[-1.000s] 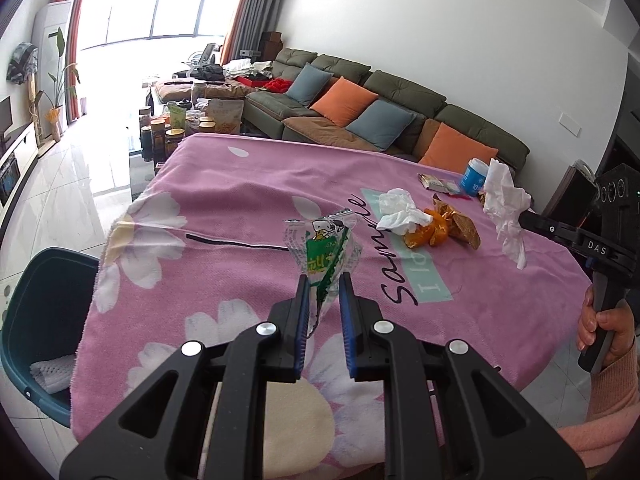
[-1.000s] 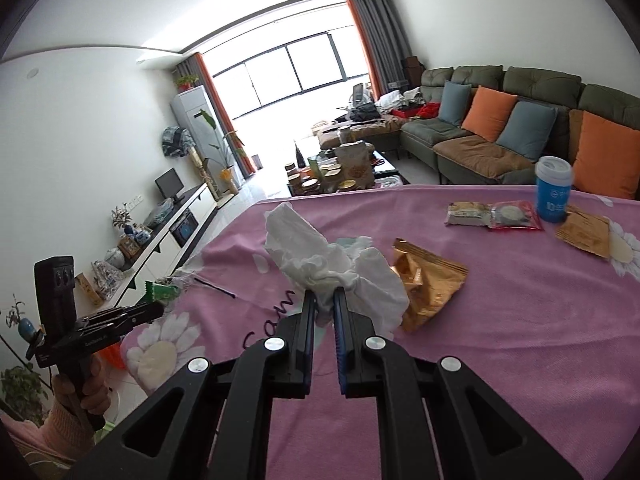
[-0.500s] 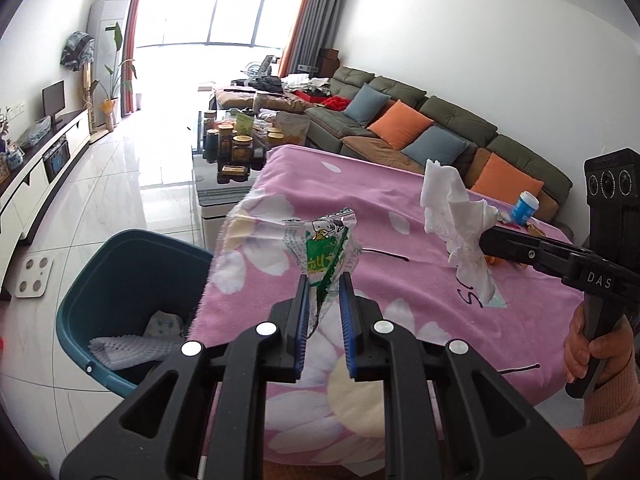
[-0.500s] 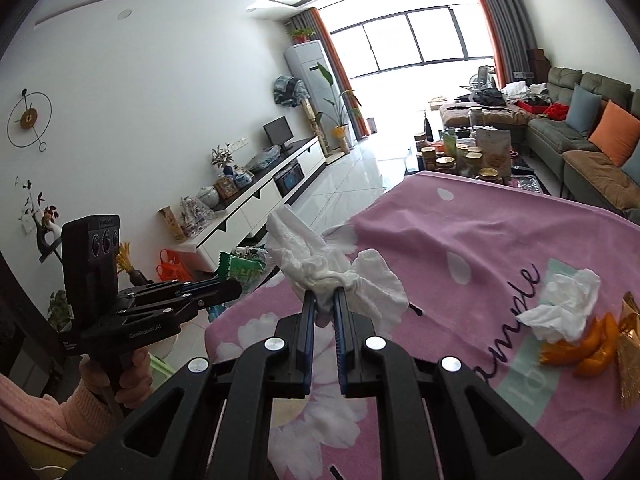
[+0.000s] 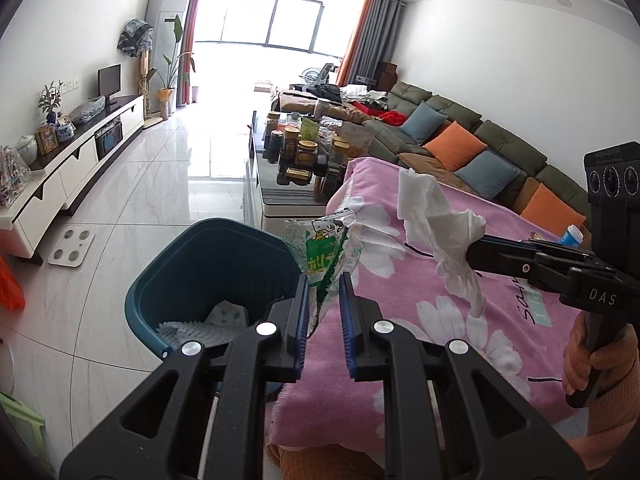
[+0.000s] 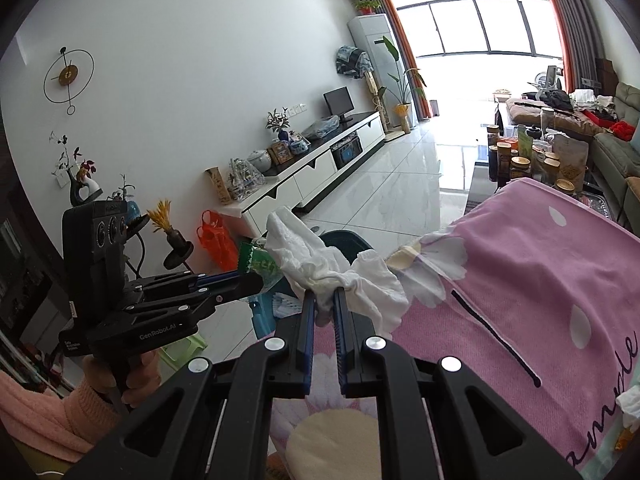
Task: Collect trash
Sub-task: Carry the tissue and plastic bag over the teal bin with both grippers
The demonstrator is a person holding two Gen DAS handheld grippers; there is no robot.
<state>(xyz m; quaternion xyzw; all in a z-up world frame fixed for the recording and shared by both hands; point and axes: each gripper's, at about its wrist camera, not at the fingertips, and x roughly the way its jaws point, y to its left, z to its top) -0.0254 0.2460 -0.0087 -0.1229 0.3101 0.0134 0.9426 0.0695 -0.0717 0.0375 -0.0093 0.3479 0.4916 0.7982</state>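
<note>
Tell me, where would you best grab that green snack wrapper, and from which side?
As the left hand-held gripper does now: pinch the green snack wrapper at its narrow crumpled bottom end, coming from below. The film bunches thin there, fitting between the pads, while the wide flared top stands free, probably ready to drop into the teal bin.

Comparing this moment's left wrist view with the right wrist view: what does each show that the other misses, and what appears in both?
Only the left wrist view shows the contents of the teal plastic bin, white crumpled paper, and the white bathroom scale on the floor.

Only the right wrist view shows the round black wall clock.

Both show the left gripper clamping the green-and-clear snack wrapper, the right gripper clamping the white crumpled tissue, and the pink flowered tablecloth.
</note>
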